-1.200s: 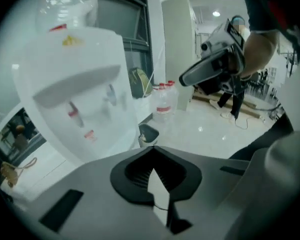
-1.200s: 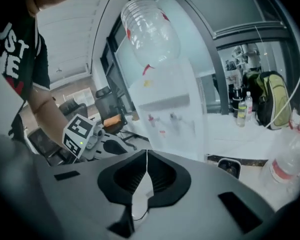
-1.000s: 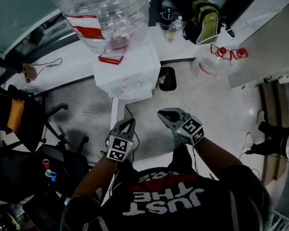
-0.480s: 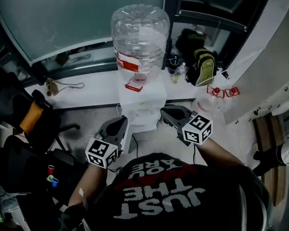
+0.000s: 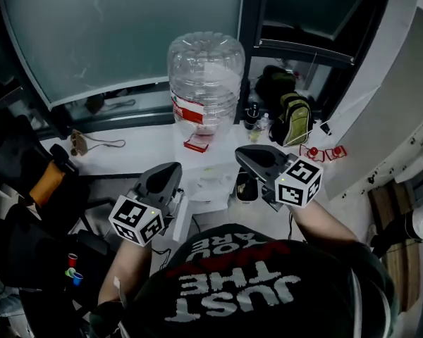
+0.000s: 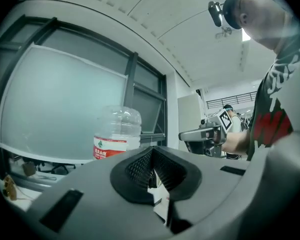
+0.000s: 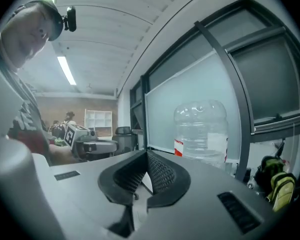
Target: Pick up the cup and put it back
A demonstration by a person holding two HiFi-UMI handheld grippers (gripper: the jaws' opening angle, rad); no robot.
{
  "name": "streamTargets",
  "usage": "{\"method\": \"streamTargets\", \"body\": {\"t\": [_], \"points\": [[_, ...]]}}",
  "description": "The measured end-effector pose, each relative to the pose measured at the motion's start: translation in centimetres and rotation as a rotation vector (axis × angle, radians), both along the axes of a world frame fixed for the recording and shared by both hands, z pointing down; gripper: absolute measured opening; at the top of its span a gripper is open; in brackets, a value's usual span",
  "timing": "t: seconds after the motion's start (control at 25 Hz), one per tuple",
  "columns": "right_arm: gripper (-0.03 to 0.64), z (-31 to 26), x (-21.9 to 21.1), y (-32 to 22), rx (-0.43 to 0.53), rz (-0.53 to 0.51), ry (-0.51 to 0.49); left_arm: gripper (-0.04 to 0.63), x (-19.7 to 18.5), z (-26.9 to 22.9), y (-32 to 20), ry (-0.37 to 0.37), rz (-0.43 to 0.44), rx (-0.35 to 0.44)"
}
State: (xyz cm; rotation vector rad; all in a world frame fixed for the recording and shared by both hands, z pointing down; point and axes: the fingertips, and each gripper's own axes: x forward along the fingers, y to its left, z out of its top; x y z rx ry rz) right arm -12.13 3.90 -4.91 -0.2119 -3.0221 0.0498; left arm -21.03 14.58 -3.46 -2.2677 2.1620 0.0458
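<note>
Presently both grippers are held out level in front of the person, side by side and apart from each other, pointing toward the far wall. The left gripper (image 5: 165, 176) is clenched: in its own view the ribbed pads meet at the tip with nothing between them. The right gripper (image 5: 251, 158) is likewise clenched and empty, its pads pressed together at the tip.

Beyond them stands a white water dispenser (image 5: 210, 177) topped by a large clear water bottle (image 5: 205, 83) with a red and white label. It sits against a white ledge (image 5: 137, 145) under a frosted glass panel (image 5: 127, 34). A black bin (image 5: 245, 187) is just right of the dispenser, and a green and black backpack (image 5: 291, 118) rests on the ledge farther right.

Small cups, a red cup (image 5: 72, 260) and a blue cup (image 5: 77, 279), stand at the near left on a dark surface, well apart from both grippers. Which cup the task means cannot be told.
</note>
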Motion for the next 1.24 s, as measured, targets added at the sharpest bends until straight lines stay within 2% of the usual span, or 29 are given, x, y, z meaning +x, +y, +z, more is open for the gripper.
{"method": "streamTargets", "body": {"t": [0.28, 0.64, 1.24], "points": [[0.032, -0.4, 0.7, -0.4, 0.012, -0.003, -0.029, 0.008, 0.8, 0.4, -0.7, -0.003, 0.031, -0.017], [0.032, 0.4, 1.2, -0.3, 0.037, 0.000, -0.014, 0.008, 1.6, 1.0, -1.1, -0.002, 0.059, -0.035], [0.032, 0.5, 1.3, 0.5, 0.040, -0.024, -0.012, 0.008, 1.5, 1.3, -0.7, 0.035, 0.055, -0.031]]}}
